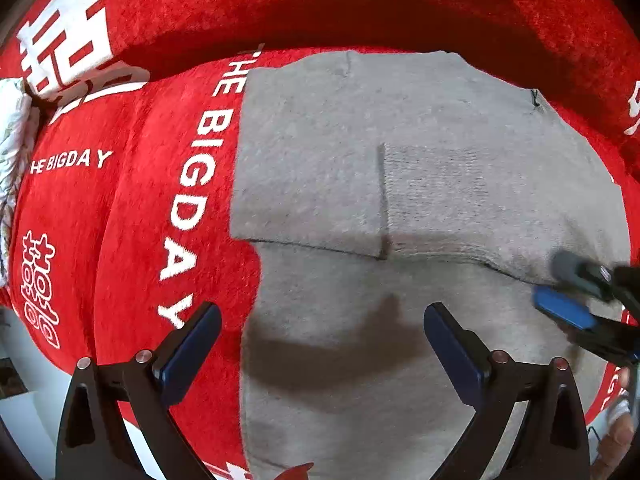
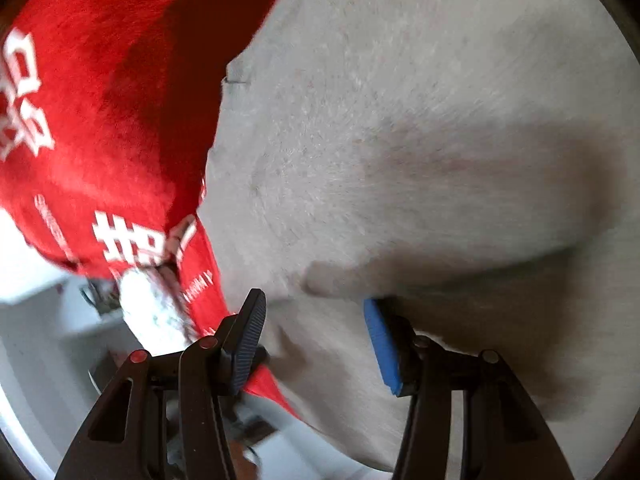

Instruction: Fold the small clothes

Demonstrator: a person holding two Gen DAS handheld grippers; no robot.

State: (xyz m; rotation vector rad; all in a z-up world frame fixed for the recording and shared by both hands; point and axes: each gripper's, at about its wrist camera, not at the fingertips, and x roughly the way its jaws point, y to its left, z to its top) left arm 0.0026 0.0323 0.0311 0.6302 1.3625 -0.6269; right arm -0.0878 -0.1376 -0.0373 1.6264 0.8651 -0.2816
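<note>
A grey knitted garment (image 1: 400,208) lies flat on a red blanket (image 1: 120,220) with white lettering. Its far part is folded over the near part, with a fold edge running across the middle. My left gripper (image 1: 322,320) is open and empty, hovering just above the near part of the garment. My right gripper (image 2: 314,320) is open and empty, close over the garment (image 2: 400,140) at its edge. It also shows at the right edge of the left wrist view (image 1: 572,292), by the fold edge.
The red blanket (image 2: 100,120) covers a cushioned seat whose back rises behind the garment. A white patterned cloth (image 1: 12,152) lies at the far left. The seat's edge drops to a pale floor (image 2: 48,340) beside the right gripper.
</note>
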